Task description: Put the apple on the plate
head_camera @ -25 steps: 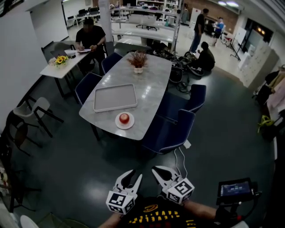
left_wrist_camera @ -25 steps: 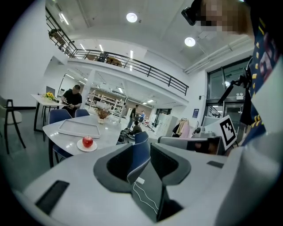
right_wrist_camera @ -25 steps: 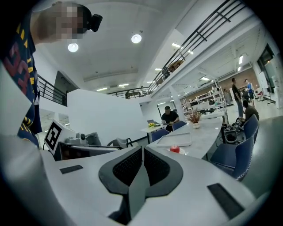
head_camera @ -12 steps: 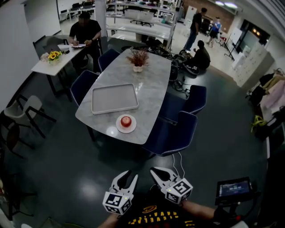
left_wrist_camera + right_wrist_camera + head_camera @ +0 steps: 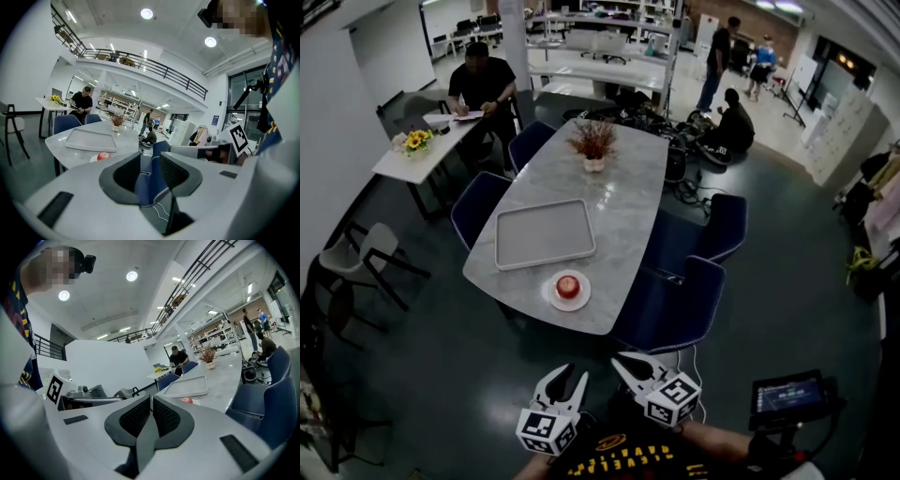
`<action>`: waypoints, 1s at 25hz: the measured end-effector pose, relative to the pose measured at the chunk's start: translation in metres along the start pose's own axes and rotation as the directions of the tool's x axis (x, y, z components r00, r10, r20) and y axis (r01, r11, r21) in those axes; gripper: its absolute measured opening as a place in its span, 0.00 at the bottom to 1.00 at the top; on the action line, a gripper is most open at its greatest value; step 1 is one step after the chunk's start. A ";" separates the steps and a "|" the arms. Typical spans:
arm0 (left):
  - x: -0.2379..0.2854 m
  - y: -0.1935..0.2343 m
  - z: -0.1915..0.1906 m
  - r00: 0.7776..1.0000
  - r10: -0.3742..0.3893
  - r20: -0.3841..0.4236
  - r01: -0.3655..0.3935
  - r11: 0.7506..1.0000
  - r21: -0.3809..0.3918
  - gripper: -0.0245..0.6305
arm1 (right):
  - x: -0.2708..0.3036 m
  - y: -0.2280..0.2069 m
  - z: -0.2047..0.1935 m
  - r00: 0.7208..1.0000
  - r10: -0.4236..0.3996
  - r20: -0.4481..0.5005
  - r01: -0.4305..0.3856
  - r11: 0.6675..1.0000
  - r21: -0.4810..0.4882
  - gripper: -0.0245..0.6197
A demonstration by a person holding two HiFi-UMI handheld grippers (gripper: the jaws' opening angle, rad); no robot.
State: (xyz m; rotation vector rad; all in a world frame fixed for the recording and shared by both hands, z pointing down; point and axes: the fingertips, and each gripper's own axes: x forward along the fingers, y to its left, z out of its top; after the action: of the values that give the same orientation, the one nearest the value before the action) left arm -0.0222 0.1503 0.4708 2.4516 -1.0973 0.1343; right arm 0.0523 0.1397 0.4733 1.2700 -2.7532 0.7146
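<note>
A red apple rests on a small white plate near the close end of a long grey table. Both grippers hang low in front of my body, well short of the table. My left gripper is open with nothing between its jaws; through the gap I see a blue chair. In the left gripper view the apple shows far off. My right gripper is shut and holds nothing. The right gripper view has the apple small and distant.
A grey tray lies beyond the plate, and a potted plant stands at the table's far end. Blue chairs line both sides. A person sits at a side table; others are farther back. A screen sits at lower right.
The table with the apple and plate has shifted lower in the head view, so I stand closer to it. Both grippers keep their places and states.
</note>
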 end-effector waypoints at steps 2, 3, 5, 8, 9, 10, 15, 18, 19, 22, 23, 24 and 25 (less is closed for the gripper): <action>0.018 0.004 0.010 1.000 0.020 0.010 -0.021 1.000 0.008 0.23 | 0.005 -0.017 0.011 1.000 0.012 0.005 -0.012 1.000 -0.002 0.05; 0.026 0.005 0.013 1.000 0.029 0.013 -0.029 1.000 0.009 0.23 | 0.008 -0.025 0.014 1.000 0.015 0.005 -0.015 1.000 0.006 0.05; 0.042 0.005 0.016 0.999 0.039 0.015 -0.039 0.999 -0.001 0.23 | 0.012 -0.043 0.019 1.000 0.016 0.000 -0.016 0.999 0.042 0.05; 0.060 0.007 0.017 0.998 0.058 0.010 -0.058 0.998 -0.017 0.23 | 0.016 -0.066 0.026 1.000 0.020 -0.004 -0.019 0.995 0.099 0.05; 0.064 0.009 0.017 0.998 0.069 0.007 -0.069 0.997 -0.024 0.23 | 0.018 -0.073 0.028 1.000 0.023 -0.002 -0.022 0.994 0.107 0.05; 0.068 0.012 0.017 0.997 0.082 0.005 -0.082 0.996 -0.036 0.23 | 0.019 -0.079 0.030 1.000 0.025 -0.002 -0.024 0.993 0.113 0.05; 0.076 0.026 0.009 0.988 0.156 -0.006 -0.156 0.982 -0.111 0.23 | 0.016 -0.106 0.027 0.999 0.028 -0.028 -0.023 0.989 0.145 0.12; 0.081 0.045 0.008 0.982 0.189 -0.018 -0.190 0.972 -0.141 0.23 | 0.019 -0.123 0.030 0.999 0.006 -0.040 0.000 0.989 0.145 0.12; 0.084 0.055 0.009 0.980 0.198 -0.023 -0.200 0.968 -0.153 0.23 | 0.024 -0.129 0.032 0.999 -0.003 -0.042 0.009 0.990 0.142 0.12; 0.092 0.092 0.010 0.970 0.236 -0.049 -0.241 0.952 -0.188 0.23 | 0.045 -0.146 0.035 0.998 -0.026 -0.065 0.035 0.989 0.141 0.12; 0.093 0.106 0.006 0.967 0.248 -0.065 -0.256 0.946 -0.198 0.23 | 0.054 -0.150 0.032 0.996 -0.033 -0.079 0.045 0.989 0.143 0.12; 0.094 0.119 0.001 0.964 0.254 -0.083 -0.266 0.942 -0.206 0.23 | 0.063 -0.154 0.028 0.995 -0.041 -0.096 0.054 0.988 0.146 0.12; 0.095 0.132 -0.005 0.961 0.255 -0.103 -0.272 0.939 -0.211 0.23 | 0.073 -0.158 0.022 0.992 -0.048 -0.113 0.065 0.987 0.148 0.12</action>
State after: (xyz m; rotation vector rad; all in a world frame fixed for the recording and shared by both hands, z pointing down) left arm -0.0537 0.0100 0.5479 2.0782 -1.3276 0.1734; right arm 0.1220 -0.0105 0.5315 1.2868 -2.6091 0.9735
